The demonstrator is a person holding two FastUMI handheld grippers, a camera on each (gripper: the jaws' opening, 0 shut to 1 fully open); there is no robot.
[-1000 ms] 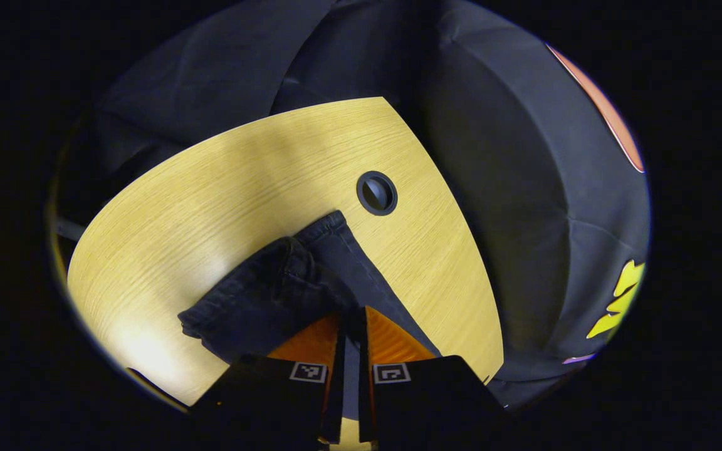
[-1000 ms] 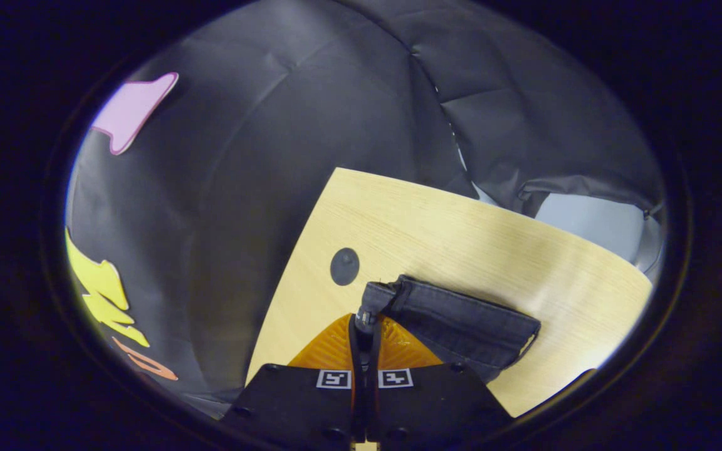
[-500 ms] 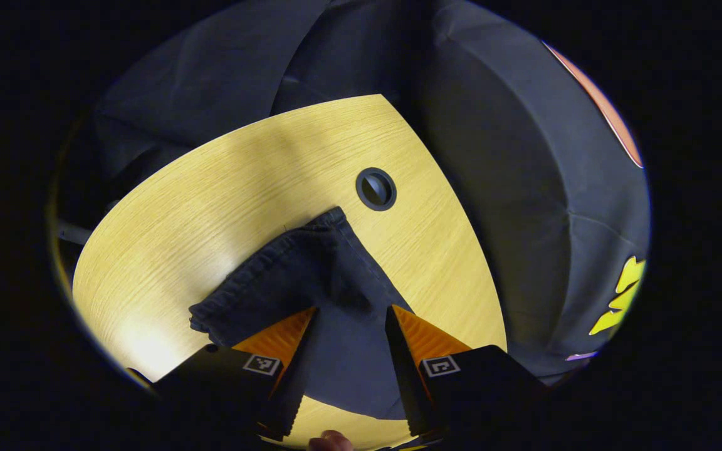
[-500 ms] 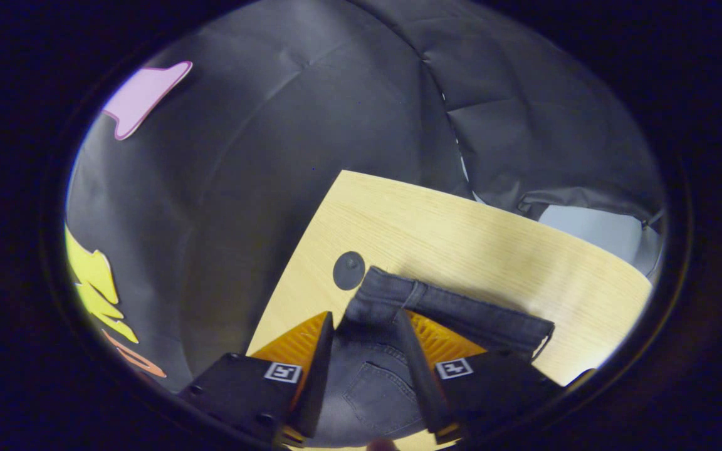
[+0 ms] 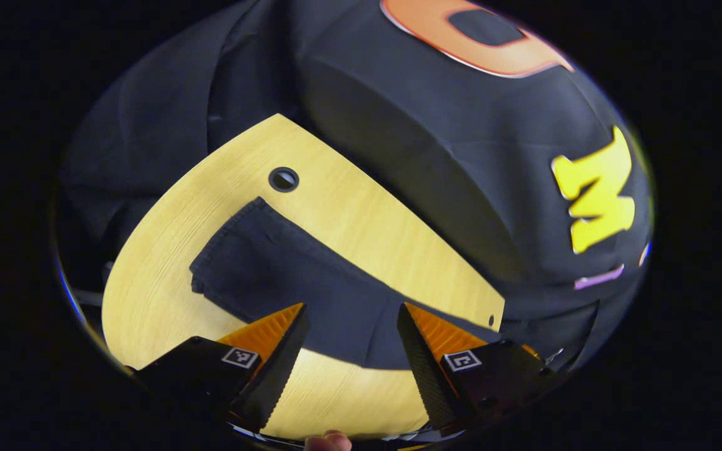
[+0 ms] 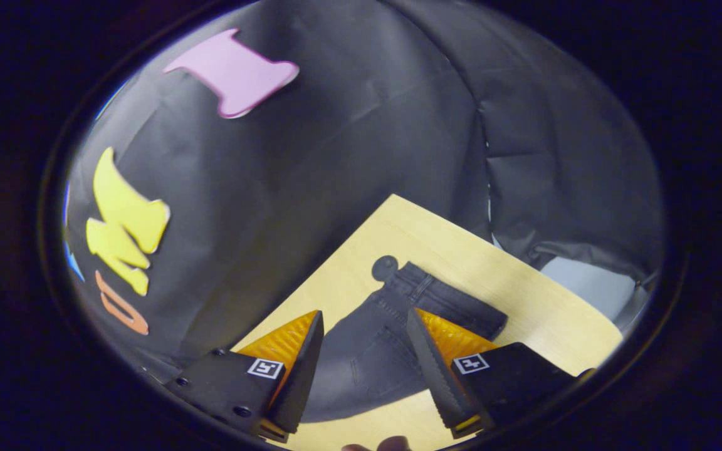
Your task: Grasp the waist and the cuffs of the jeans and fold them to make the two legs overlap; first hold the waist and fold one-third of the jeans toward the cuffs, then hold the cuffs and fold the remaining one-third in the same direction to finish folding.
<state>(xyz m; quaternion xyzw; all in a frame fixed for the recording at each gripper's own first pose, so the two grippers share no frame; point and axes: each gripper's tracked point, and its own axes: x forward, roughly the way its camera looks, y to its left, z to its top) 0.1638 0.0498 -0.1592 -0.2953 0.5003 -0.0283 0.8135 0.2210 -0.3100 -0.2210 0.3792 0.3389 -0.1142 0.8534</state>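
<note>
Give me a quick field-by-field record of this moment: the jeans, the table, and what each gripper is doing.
jeans: dark denim, lying flat on the table, folded over; a back pocket faces up in the right gripper view
table: light wood top with a round cable hole just past the jeans' far corner
left gripper: open, above the jeans, holding nothing
right gripper: open, above the jeans, holding nothing
person: fingertip at the bottom edge of the left gripper view
</note>
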